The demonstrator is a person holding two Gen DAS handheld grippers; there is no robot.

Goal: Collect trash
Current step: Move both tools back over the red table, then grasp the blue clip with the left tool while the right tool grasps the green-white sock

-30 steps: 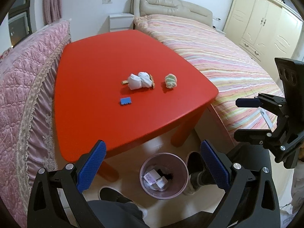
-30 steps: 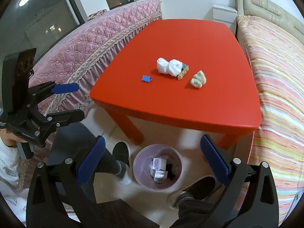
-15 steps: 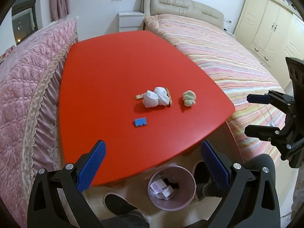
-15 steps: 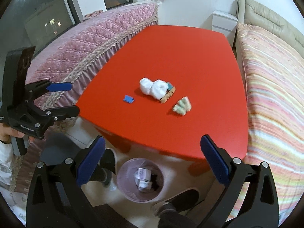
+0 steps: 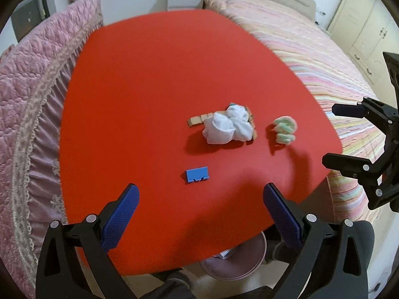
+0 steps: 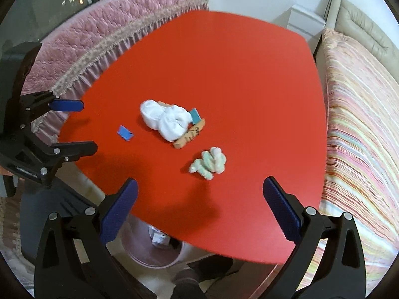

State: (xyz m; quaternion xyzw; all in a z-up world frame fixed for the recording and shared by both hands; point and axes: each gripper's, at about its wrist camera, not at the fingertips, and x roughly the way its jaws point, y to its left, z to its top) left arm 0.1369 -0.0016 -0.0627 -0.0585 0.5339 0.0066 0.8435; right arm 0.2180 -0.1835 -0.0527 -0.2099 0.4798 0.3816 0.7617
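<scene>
Both your claws are spread, holding nothing, over the table's near edge. Your right view shows a blue chip tucked behind the white wad; left view barely does. Blue clip sits just ahead of left claw, green wad just ahead of right claw. Bin below the edge.

A smooth, matt red bench carries a crumpled white soft-paper wad, beside a quilted pink cloth bedspread with rough lace trim.
</scene>
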